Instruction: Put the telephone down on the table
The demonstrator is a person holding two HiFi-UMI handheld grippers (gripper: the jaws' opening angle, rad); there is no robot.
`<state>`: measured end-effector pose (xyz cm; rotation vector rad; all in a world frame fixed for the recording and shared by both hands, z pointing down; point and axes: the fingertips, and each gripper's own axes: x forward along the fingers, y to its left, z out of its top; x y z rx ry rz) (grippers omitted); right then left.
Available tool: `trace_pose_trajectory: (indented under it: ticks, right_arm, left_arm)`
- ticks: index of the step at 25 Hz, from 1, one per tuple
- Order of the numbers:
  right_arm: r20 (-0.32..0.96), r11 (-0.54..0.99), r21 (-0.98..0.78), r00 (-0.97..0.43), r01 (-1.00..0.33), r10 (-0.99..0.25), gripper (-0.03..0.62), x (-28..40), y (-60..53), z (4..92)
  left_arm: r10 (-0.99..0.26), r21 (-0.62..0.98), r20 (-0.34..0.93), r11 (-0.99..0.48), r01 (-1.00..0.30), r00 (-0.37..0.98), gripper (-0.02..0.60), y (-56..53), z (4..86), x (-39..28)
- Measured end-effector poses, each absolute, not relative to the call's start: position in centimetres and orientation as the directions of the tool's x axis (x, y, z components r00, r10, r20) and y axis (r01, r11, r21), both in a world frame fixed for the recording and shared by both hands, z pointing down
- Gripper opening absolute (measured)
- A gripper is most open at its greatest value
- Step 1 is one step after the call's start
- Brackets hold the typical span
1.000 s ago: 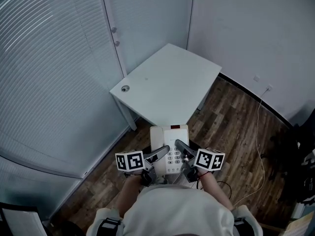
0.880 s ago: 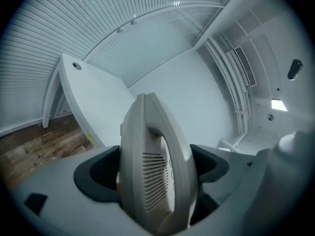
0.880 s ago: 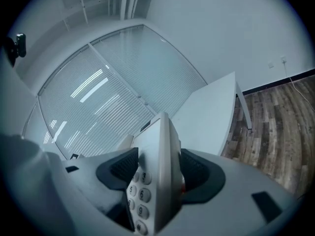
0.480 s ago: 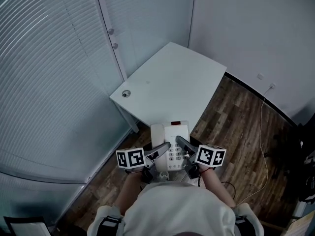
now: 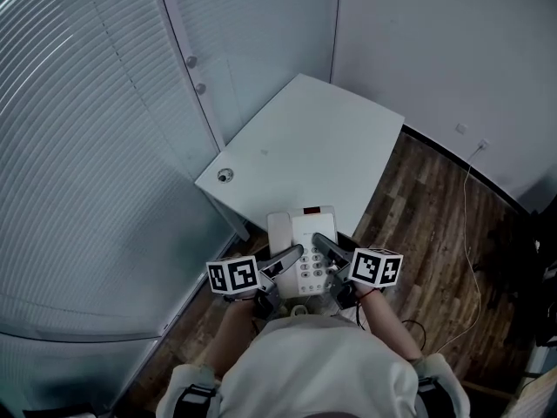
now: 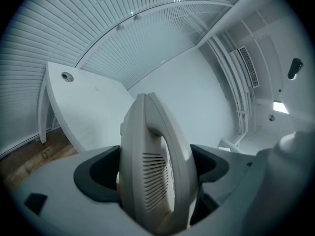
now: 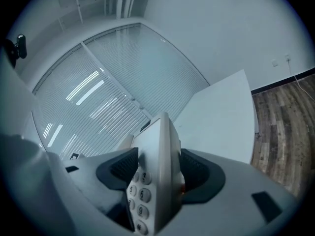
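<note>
A white desk telephone (image 5: 303, 244) with handset on its left and grey keypad is held in the air in front of me, at the near edge of the white table (image 5: 305, 151). My left gripper (image 5: 294, 252) is shut on the phone's handset side (image 6: 152, 166). My right gripper (image 5: 318, 242) is shut on its keypad side (image 7: 155, 173). In both gripper views the dark jaw pads press on either face of the phone. The table top (image 6: 93, 114) (image 7: 221, 124) lies just beyond the phone.
A round cable grommet (image 5: 225, 175) sits at the table's left corner. Slatted blinds (image 5: 78, 146) and a door with knobs (image 5: 200, 88) stand to the left and behind. Wood floor (image 5: 435, 233) with a thin cable (image 5: 470, 225) lies to the right.
The table has come closer and lower in the head view; the phone, held by both grippers, has moved forward to the table's near edge.
</note>
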<state>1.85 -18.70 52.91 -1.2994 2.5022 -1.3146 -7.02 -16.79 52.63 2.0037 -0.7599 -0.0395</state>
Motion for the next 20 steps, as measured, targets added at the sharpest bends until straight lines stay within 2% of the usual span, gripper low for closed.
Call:
trace_pose_trajectory:
  ticks: [20]
  right_arm:
    - [0.387, 0.311, -0.668, -0.673, -0.676, -0.63, 0.282, 1.0, -25.2, 56.4]
  left_arm:
    - [-0.55, 0.82, 0.285, -0.284, -0.497, 0.785, 0.42, -22.7, 56.4, -7.6]
